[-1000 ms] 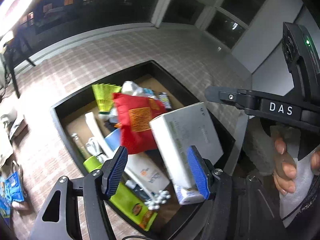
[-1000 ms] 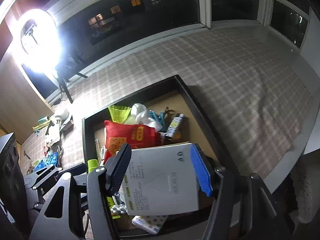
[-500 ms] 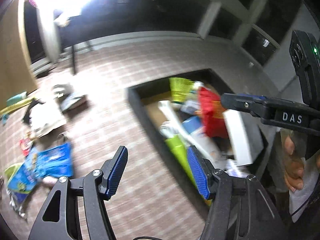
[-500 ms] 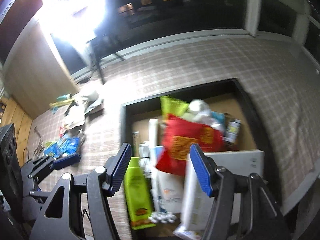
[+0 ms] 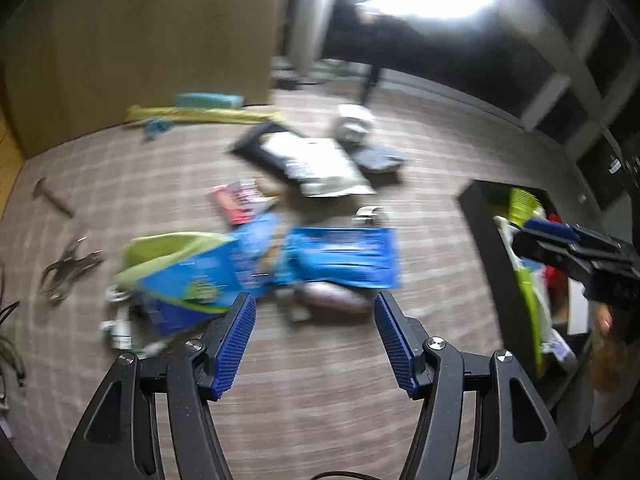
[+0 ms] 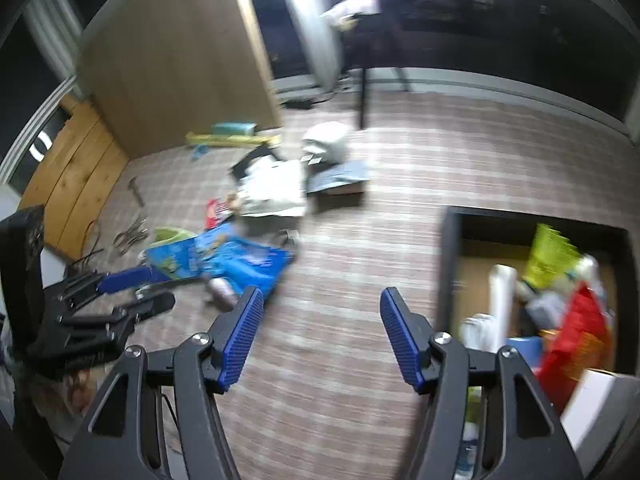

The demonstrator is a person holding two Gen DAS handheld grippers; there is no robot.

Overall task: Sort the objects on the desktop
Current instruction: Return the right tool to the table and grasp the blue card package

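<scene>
Both views are motion-blurred. My left gripper (image 5: 316, 340) is open and empty above the checked cloth, just short of a blue packet (image 5: 340, 256) and a blue-and-green bag (image 5: 188, 276). A red packet (image 5: 236, 200) lies behind them. My right gripper (image 6: 320, 336) is also open and empty over bare cloth, between the blue packet (image 6: 240, 264) and the black box (image 6: 450, 264). The box holds a red bag (image 6: 580, 332), a yellow-green item (image 6: 552, 256) and a white carton (image 6: 596, 396). Each gripper shows in the other's view: left gripper (image 6: 138, 292), right gripper (image 5: 536, 240).
Pliers (image 5: 68, 268) and a small hammer-like tool (image 5: 52, 196) lie at the left. White papers on a black folder (image 5: 308, 160) sit further back, with a wooden cabinet (image 5: 140, 40) behind. A bright lamp glares at the top. A hand (image 5: 604, 320) holds the right gripper.
Both grippers have swung left, away from above the black box and over the cloth toward the scattered pile. The box now sits at the right edge of each view. Jaws stayed open.
</scene>
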